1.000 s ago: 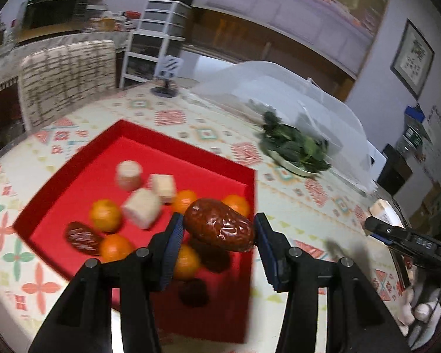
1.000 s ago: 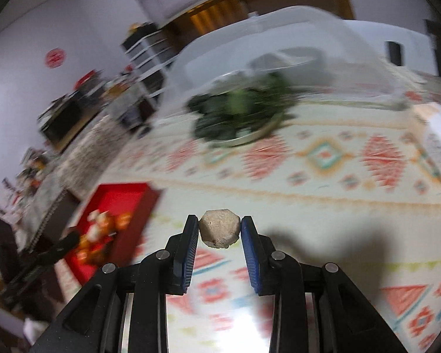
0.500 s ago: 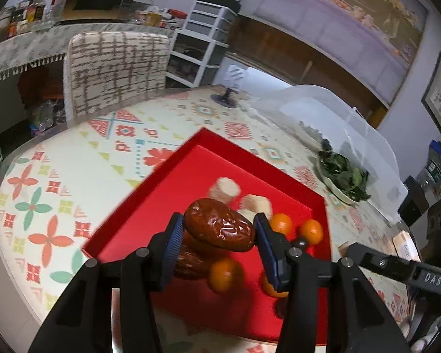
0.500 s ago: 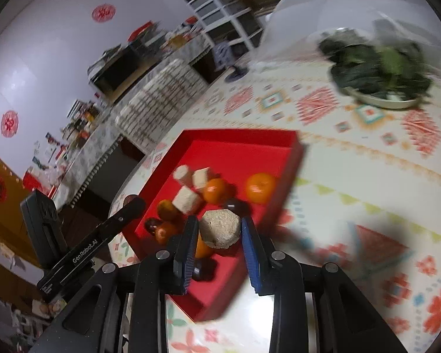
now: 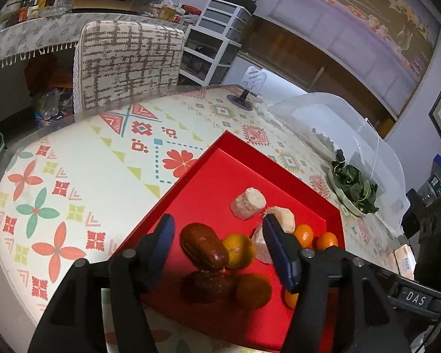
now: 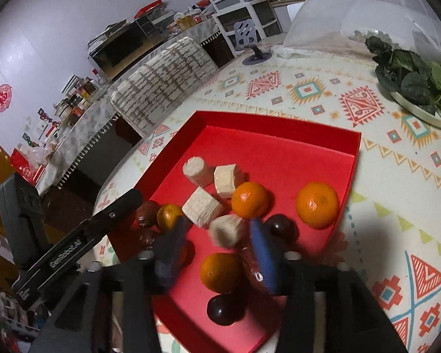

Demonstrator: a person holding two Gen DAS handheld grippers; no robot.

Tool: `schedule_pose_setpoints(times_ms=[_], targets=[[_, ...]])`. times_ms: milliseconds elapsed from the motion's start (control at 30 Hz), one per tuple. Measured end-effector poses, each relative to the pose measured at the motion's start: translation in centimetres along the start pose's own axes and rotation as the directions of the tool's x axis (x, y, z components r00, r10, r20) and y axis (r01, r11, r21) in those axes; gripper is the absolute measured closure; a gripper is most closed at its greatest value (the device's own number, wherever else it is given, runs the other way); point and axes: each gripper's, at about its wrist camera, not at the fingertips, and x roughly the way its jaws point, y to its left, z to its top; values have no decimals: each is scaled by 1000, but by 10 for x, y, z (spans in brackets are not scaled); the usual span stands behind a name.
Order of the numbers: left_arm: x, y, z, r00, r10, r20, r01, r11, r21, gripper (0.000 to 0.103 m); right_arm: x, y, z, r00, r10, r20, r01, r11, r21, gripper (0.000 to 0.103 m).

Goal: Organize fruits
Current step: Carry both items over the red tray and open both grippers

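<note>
A red tray (image 5: 220,173) (image 6: 279,135) on the patterned tablecloth holds several oranges, dark red dates and beige fruit chunks. My left gripper (image 5: 217,245) is open just above the tray's near end; a date (image 5: 204,248) lies free between its fingers, touching an orange (image 5: 239,250). My right gripper (image 6: 217,244) is open over the tray; a beige chunk (image 6: 226,231) sits blurred between its fingers, not gripped. The left gripper's arm (image 6: 82,235) shows at the left of the right wrist view.
A plate of green leaves (image 5: 352,186) (image 6: 417,88) stands beyond the tray under a clear dome cover (image 5: 332,117). A small stand (image 5: 247,88) sits at the table's far edge. A patterned chair (image 5: 126,61) stands behind the table.
Both grippers have opened over the red tray. The left one let go of the date; the right one let go of the beige chunk, which is dropping into the tray.
</note>
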Motion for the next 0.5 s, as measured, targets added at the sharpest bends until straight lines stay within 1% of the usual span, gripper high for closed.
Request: schedule_pose_setpoints(times_ms=[233, 300, 333, 367, 400, 433, 467, 500], targets=[[-8, -8, -1, 1000, -3, 10, 3, 1000, 14, 40, -17, -3, -2, 999, -20, 37, 20, 1000, 3, 45], [-14, -15, -2, 999, 10, 31, -11, 999, 37, 40, -23, -3, -4, 999, -24, 46, 24, 1000, 2, 45], [-19, -20, -3, 998, 29, 52, -32, 998, 56, 38, -28, -3, -7, 998, -30, 53, 30, 1000, 1, 45], [-24, -25, -4, 996, 53, 77, -59, 995, 74, 34, -32, -3, -10, 997, -39, 61, 39, 999, -3, 45], [-33, -33, -6, 986, 104, 132, -118, 987, 104, 32, -35, -1, -12, 996, -50, 68, 50, 999, -8, 45], [-41, -39, -7, 973, 144, 180, -167, 978, 121, 25, -41, 0, -16, 995, -68, 79, 69, 997, -16, 44], [-50, -45, -9, 954, 186, 235, -220, 967, 131, 15, -44, 1, -18, 993, -78, 86, 81, 997, -22, 44], [-65, -53, -13, 918, 236, 319, -288, 949, 127, 8, -49, 2, -22, 991, -94, 97, 97, 995, -32, 43]])
